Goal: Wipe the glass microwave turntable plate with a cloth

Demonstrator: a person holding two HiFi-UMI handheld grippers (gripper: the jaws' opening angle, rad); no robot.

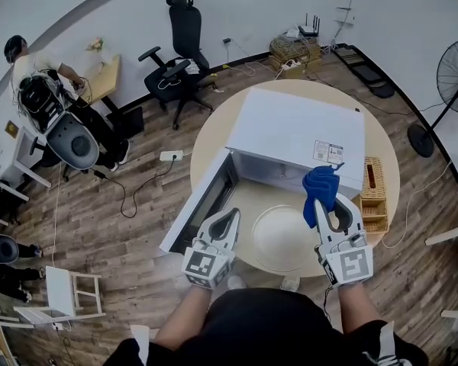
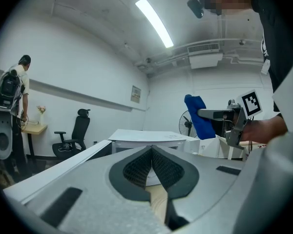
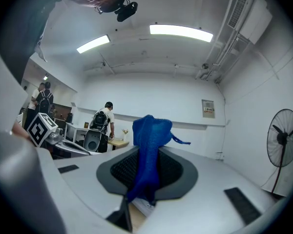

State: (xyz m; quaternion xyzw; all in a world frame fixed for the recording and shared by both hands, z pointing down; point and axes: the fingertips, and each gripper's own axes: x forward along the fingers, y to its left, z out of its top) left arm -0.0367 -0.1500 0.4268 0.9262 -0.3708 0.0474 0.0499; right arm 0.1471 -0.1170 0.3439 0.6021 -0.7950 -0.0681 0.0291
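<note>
The glass turntable plate lies on the round table in front of the open white microwave. My right gripper is shut on a blue cloth, held above the plate's right edge; in the right gripper view the blue cloth stands up from between the closed jaws. To the left of the plate hangs my left gripper, shut with nothing in it. In the left gripper view its jaws meet at the tips, and the right gripper with the cloth shows to the right.
The microwave door hangs open to the left, right next to the left gripper. A wicker basket sits at the table's right edge. A black office chair, a standing fan and a person at a desk are around the room.
</note>
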